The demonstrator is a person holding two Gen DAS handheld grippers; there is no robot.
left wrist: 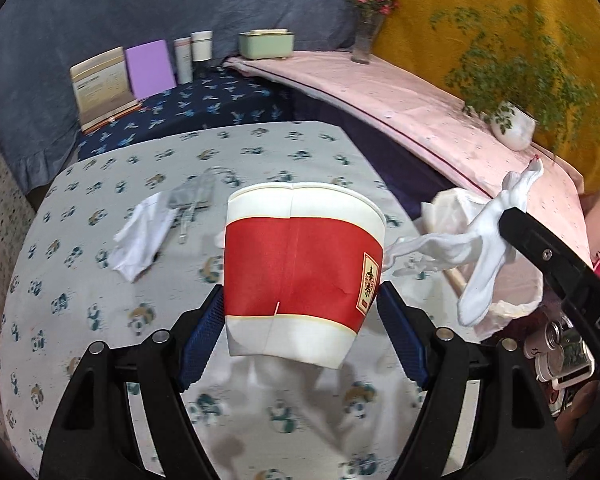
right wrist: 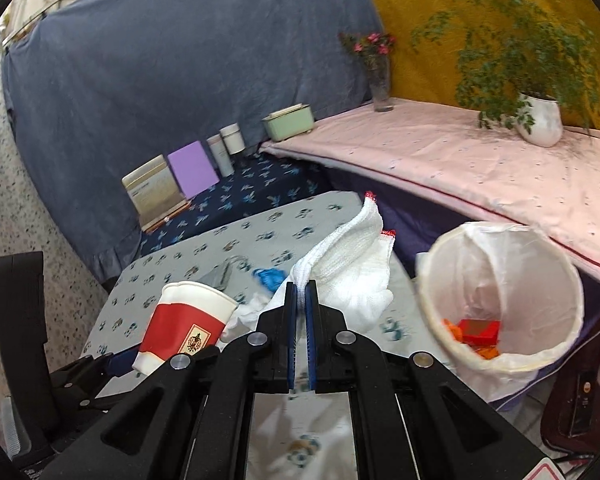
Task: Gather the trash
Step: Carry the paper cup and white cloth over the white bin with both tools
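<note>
My left gripper [left wrist: 302, 304] is shut on a red and white paper cup [left wrist: 300, 268] and holds it above the panda-print table; the cup also shows in the right wrist view [right wrist: 184, 326]. My right gripper [right wrist: 300, 292] is shut on a white cotton glove [right wrist: 352, 260] with red cuff trim, which hangs in the air; the glove shows in the left wrist view [left wrist: 484, 248]. A white bin [right wrist: 500, 300] lined with a plastic bag stands just right of the table, with red and orange scraps inside. A crumpled white tissue [left wrist: 144, 236] and a grey wrapper [left wrist: 192, 196] lie on the table.
A blue scrap [right wrist: 270, 278] lies on the table behind the glove. At the back stand books [left wrist: 100, 88], two jars [left wrist: 194, 54] and a green box [left wrist: 266, 44]. A pink-covered shelf [left wrist: 400, 96] holds a flower vase [left wrist: 366, 36] and a potted plant [left wrist: 514, 126].
</note>
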